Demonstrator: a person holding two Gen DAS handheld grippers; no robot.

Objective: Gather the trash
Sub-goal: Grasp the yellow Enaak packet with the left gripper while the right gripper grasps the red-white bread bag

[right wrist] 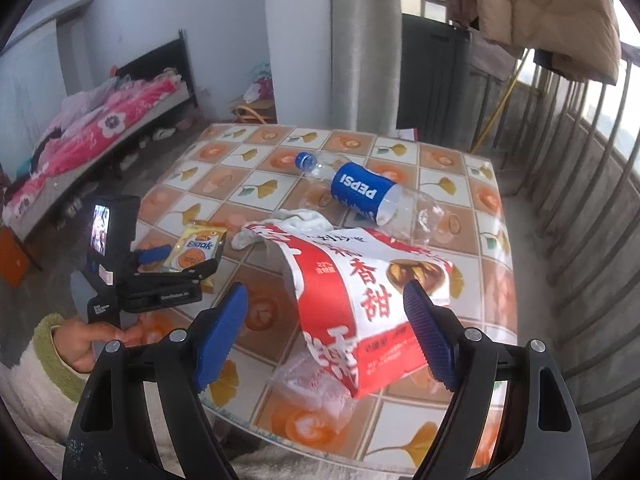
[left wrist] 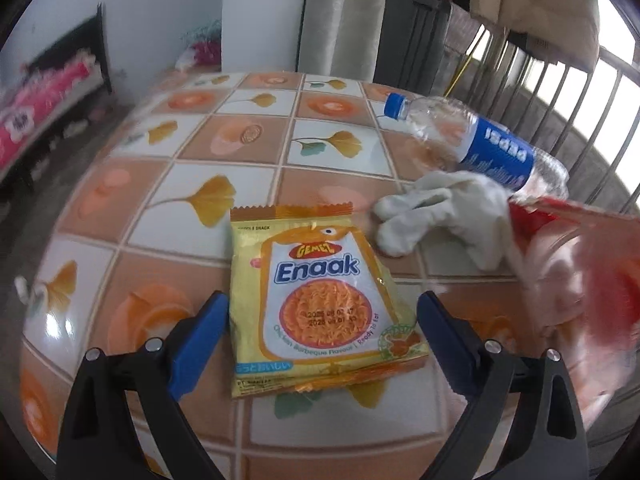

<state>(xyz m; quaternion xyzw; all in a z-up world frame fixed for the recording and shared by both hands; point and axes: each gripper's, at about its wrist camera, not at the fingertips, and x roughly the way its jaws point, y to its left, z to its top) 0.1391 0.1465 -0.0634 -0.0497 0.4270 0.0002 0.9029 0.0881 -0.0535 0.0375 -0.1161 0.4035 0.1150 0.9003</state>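
Trash is spread all over the counter (right wrist: 484,184), the one with the orange and ginkgo-leaf tile pattern. Closest to my left gripper (left wrist: 320,316) is the yellow Enaak noodle snack packet (left wrist: 320,304), lying flat with its lower half between my left fingers (left wrist: 200,336); they're spread wide, one on each side, and don't seem to be pressing on it. Just right of it there's a crumpled white cloth (left wrist: 444,212), and past that an empty Pepsi bottle (right wrist: 360,192) on its side, blue cap pointing away toward the far left.

My right gripper (right wrist: 326,332) hangs over the big red and white plastic bag (right wrist: 352,300) with the Chinese lettering, which is rumpled up near the front edge of the counter. Those fingers are apart too, the bag sitting between them, no contact that I can see.

From the right wrist view I can see my left hand (right wrist: 84,344) in a fuzzy green-cuffed sleeve holding the other gripper. A bed with a pink floral blanket (right wrist: 100,128) sits off to the left, railing (right wrist: 580,152) on the right.
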